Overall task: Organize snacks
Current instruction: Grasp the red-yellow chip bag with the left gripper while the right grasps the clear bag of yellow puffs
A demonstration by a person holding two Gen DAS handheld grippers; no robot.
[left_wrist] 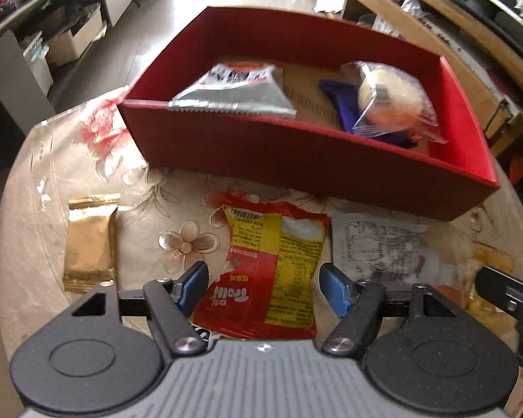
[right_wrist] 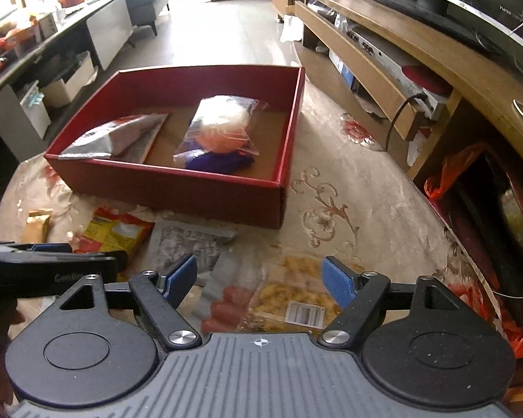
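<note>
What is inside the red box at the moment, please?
The red box holds a silver packet at its left and a clear bag lying on a purple packet. The clear bag covers most of the purple packet, so it cannot be identified.

The left tool (left_wrist: 263, 284) hung with its blue-padded fingers (left_wrist: 194, 280) spread wide, gripping nothing. The right tool (right_wrist: 259, 278) sat just beside it, likewise spread and empty.

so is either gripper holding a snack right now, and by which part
Neither. The left gripper and right gripper are both open and empty.
</note>
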